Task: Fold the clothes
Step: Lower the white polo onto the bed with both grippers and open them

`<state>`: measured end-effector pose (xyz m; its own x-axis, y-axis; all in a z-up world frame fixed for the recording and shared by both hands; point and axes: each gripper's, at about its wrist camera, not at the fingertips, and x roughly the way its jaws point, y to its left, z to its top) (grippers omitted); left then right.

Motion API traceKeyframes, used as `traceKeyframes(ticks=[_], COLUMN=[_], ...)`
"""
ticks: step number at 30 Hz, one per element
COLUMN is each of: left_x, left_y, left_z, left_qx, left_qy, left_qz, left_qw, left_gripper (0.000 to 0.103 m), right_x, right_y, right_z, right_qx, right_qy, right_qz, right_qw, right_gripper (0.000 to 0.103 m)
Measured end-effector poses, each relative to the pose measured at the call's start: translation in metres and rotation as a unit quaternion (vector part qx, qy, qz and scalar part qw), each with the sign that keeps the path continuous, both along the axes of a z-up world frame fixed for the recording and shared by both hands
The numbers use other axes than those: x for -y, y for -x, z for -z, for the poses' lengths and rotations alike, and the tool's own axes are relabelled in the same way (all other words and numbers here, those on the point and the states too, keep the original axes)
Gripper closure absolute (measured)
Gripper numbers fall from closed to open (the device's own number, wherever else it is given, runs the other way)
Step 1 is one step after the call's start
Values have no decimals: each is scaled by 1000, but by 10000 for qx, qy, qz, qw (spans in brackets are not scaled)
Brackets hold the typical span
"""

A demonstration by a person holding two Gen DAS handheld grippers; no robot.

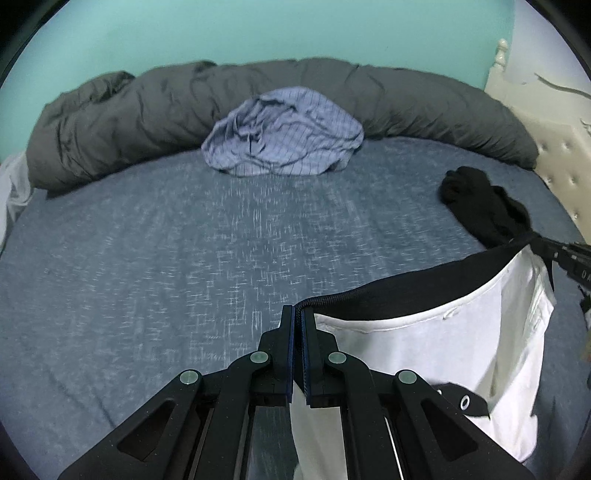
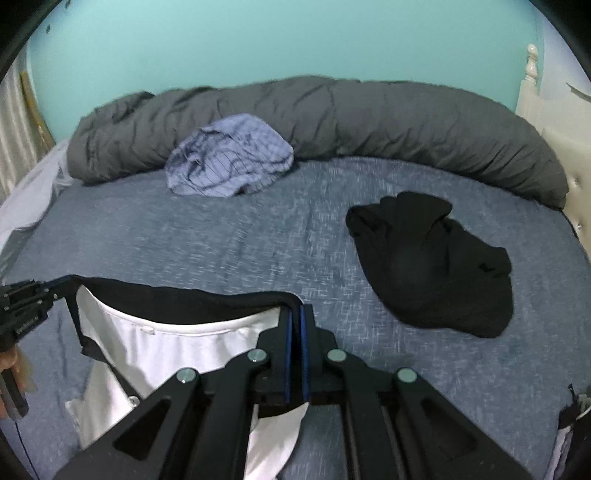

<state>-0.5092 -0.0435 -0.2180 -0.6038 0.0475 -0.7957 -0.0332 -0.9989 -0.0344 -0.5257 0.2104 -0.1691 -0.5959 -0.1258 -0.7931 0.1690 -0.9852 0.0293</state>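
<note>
White garment with black band [image 1: 436,354] stretched between both tools above bed, band edge taut. Left hand-held gripper [image 1: 297,314] clamped on one band end, right hand-held gripper [image 2: 295,314] on other. Blue heathered bedsheet [image 1: 147,258]; crumpled striped shirt [image 1: 284,136], black garment [image 2: 436,266], grey duvet roll [image 2: 406,125]; teal wall [image 1: 258,29].

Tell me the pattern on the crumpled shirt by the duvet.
Light blue with thin dark stripes; left wrist view.

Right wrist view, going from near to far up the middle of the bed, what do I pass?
Right claw shut on the black-and-white garment → bare blue-grey bedsheet → crumpled light-blue striped shirt → rolled dark-grey duvet → turquoise wall.
</note>
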Motion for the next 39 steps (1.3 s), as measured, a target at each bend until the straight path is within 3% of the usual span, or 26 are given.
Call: traceKeyframes(ticks=[10, 17, 18, 20, 21, 22, 23, 25, 31, 36, 39], left_x=[-1, 2, 4, 10, 13, 18, 22, 30, 58, 87, 88], left_y=[34, 34, 32, 29, 27, 24, 20, 11, -48, -116, -152], left_z=[65, 80, 77, 72, 69, 65, 60, 49, 32, 57, 70], left_qx=[439, 401, 374, 316, 288, 223, 130, -1, -135, 181, 345], left_qy=[24, -138, -247, -472, -583, -727, -795, -883, -1110, -1453, -1363], left_qz=[-24, -71, -87, -123, -141, -208, -261, -329, -422, -566, -533], left_qw=[9990, 9991, 9990, 9983, 9978, 9969, 9964, 9955, 9928, 9876, 9886], left_gripper=[100, 98, 93, 63, 37, 33, 33, 33, 33, 33, 33], right_x=[11, 1, -1, -7, -10, -13, -17, -25, -54, -88, -97], right_y=[41, 44, 44, 43, 41, 38, 36, 29, -4, -56, -92], right_z=[86, 116, 116, 114, 110, 104, 99, 86, 54, 65, 78], right_qx=[505, 672, 691, 728, 668, 566, 491, 293, -13, 258, 488], right_qy=[-249, 53, 199, 491, 603, 691, 786, 1019, 1632, 2062, 2215], right_qz=[38, 81, 71, 52, 44, 53, 74, 124, 272, 457, 362], right_qw=[9984, 9977, 9974, 9961, 9959, 9960, 9957, 9943, 9862, 9771, 9733], right_gripper=[99, 97, 96, 88, 84, 67, 46, 37, 37, 37, 37])
